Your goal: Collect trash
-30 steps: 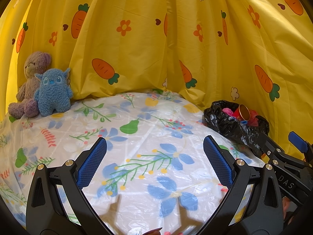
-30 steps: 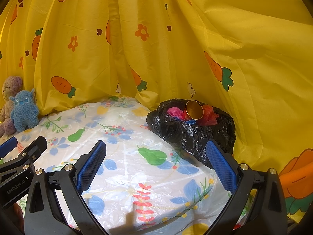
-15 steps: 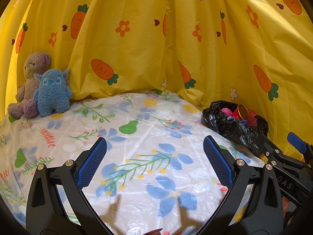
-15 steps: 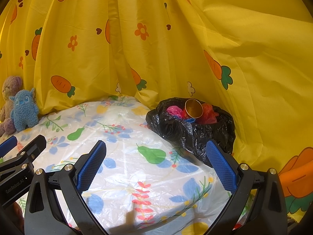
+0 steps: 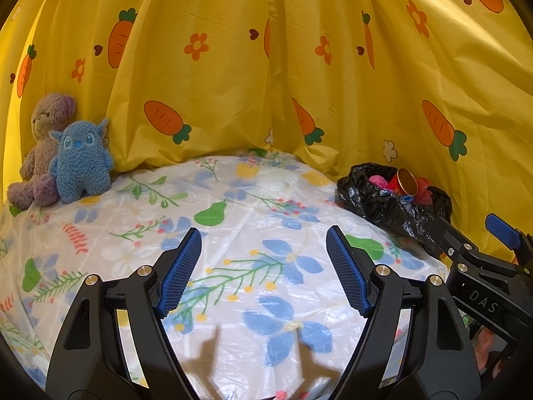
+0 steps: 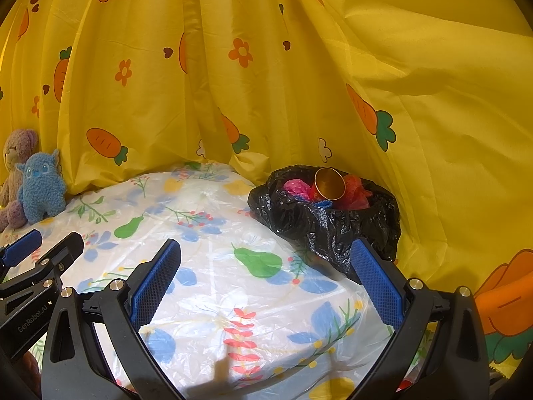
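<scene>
A black trash bag (image 6: 333,230) sits open at the right rear of the flowered table cover (image 6: 213,266). It holds a red cup with a gold inside (image 6: 328,185) and pink and red crumpled scraps (image 6: 356,193). The bag also shows in the left wrist view (image 5: 389,206), with the cup (image 5: 404,183) on top. My right gripper (image 6: 266,276) is open and empty, hovering just in front of the bag. My left gripper (image 5: 263,270) is open and empty over the middle of the table.
A blue plush monster (image 5: 81,163) and a purple teddy bear (image 5: 43,150) sit at the back left. A yellow carrot-print curtain (image 5: 266,66) closes off the back and right side. The right gripper's body (image 5: 483,283) shows at the left view's right edge.
My left gripper's fingers have narrowed a little but stay open. The right gripper has barely moved and stays open.
</scene>
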Motion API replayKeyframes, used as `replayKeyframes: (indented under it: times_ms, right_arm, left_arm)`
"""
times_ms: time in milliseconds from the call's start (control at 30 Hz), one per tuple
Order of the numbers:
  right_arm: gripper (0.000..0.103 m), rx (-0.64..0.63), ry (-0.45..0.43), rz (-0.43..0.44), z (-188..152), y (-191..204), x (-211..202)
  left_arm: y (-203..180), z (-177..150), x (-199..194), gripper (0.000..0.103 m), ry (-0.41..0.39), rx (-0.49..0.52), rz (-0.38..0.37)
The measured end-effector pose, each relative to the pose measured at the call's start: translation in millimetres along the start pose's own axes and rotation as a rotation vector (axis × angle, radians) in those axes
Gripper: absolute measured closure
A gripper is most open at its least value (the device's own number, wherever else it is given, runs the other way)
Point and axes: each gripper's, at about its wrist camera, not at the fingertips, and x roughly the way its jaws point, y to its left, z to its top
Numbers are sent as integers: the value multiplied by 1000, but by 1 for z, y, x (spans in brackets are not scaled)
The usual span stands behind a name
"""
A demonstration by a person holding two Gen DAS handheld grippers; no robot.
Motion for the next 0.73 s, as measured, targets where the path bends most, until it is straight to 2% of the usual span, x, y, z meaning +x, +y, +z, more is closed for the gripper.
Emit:
replayKeyframes:
  times_ms: [233,567,733]
  right_arm:
    - [5,2,0,-2,0,-3,1]
    - [5,3,0,-2,0,-2,0]
    - [5,2,1,-3,0,-2,0]
  left_arm:
    - [1,0,1,26,7,-7,12]
    - [4,2,0,12,-9,-7,48]
    - [8,4,-1,11,-8,-25,46]
